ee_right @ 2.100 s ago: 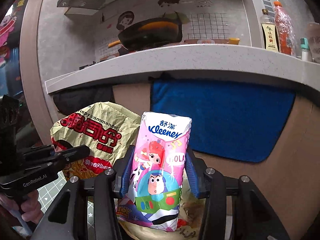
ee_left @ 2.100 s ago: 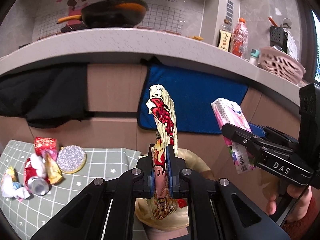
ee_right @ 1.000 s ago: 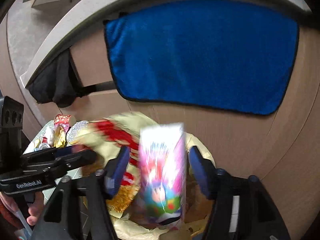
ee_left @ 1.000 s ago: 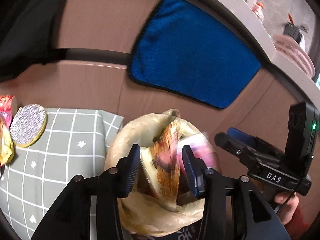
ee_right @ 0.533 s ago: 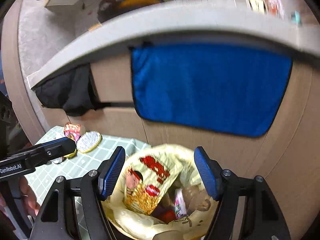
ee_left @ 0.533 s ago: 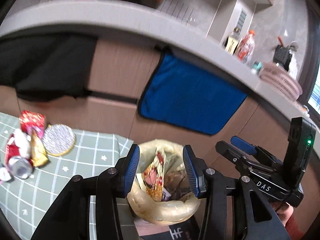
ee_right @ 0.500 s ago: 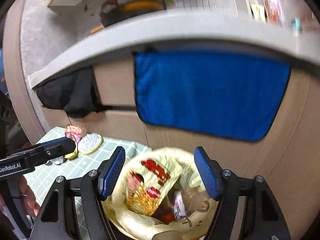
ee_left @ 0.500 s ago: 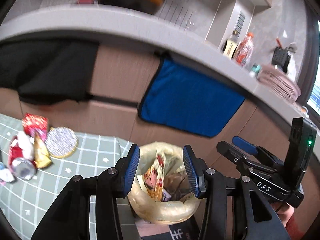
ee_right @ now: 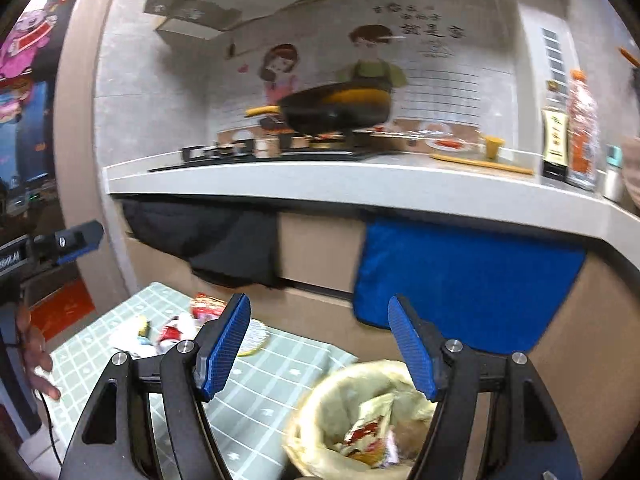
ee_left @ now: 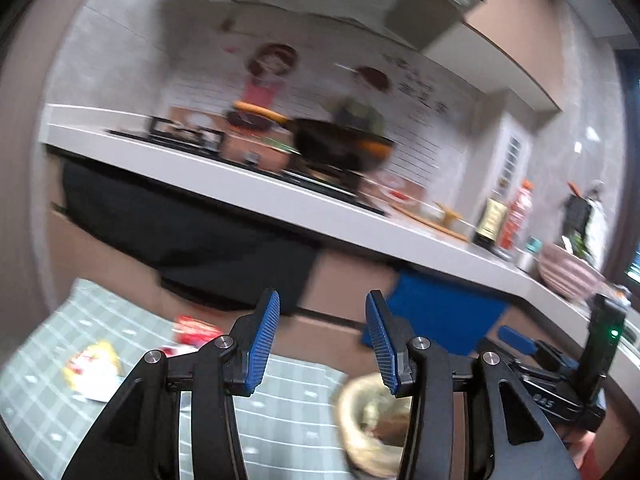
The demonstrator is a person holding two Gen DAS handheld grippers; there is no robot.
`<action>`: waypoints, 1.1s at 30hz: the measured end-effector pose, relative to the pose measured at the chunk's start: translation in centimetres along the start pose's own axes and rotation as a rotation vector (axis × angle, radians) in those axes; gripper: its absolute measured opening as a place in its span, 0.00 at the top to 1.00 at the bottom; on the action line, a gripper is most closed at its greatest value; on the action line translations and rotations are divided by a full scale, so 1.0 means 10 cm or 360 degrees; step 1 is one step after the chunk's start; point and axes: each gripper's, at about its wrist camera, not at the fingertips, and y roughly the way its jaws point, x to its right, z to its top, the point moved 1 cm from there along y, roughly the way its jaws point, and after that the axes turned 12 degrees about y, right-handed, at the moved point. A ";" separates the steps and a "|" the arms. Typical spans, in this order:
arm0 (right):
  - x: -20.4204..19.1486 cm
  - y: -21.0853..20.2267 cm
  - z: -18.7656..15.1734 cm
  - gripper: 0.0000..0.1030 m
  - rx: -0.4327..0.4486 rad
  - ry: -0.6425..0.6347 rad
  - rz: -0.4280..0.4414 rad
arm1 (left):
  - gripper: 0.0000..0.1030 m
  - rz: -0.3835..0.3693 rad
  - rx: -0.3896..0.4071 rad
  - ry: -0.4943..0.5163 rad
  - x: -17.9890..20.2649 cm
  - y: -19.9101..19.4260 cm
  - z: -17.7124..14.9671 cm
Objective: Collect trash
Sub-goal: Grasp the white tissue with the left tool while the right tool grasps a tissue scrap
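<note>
My left gripper (ee_left: pixel 322 340) is open and empty, raised above the table. My right gripper (ee_right: pixel 320 346) is open and empty too; it also shows at the right of the left wrist view (ee_left: pixel 520 344). A bin lined with a yellow bag (ee_right: pixel 320 432) stands below the right gripper, with a snack wrapper (ee_right: pixel 368 428) inside; it also shows in the left wrist view (ee_left: pixel 352 420). A pile of loose trash (ee_right: pixel 172 328) lies on the green checked tablecloth (ee_right: pixel 260 400), blurred in the left wrist view (ee_left: pixel 96 364). The left gripper's tip shows far left in the right wrist view (ee_right: pixel 76 242).
A kitchen counter (ee_right: pixel 360 184) with a wok (ee_right: pixel 336 108), bottles (ee_right: pixel 568 120) and a pink basket (ee_left: pixel 568 270) runs above. A blue towel (ee_right: pixel 468 276) and a black cloth (ee_right: pixel 212 240) hang on the cabinet front.
Both grippers let go of the snack bag and the tissue pack into the bin, opened wide, then rose and swung left toward the table. The view now is blurred by motion.
</note>
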 end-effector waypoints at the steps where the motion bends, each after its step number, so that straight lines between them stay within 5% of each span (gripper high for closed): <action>1: -0.12 0.05 0.00 0.33 0.0004 -0.0028 0.0011 | 0.55 0.0043 0.0001 -0.0007 -0.10 -0.03 -0.02; 16: -1.16 1.06 -0.19 0.33 -0.0140 -0.0089 0.0258 | 0.54 0.0471 -0.0233 -0.0265 -1.90 0.00 -0.80; 25: -1.34 1.80 -0.65 0.33 -0.0396 -0.0104 0.0295 | 0.54 0.0434 -0.0623 -0.0656 -2.62 0.66 -1.78; 33: -1.25 2.15 -1.01 0.33 -0.0558 -0.0121 0.0272 | 0.54 0.0307 -0.0745 -0.0833 -2.42 1.06 -2.11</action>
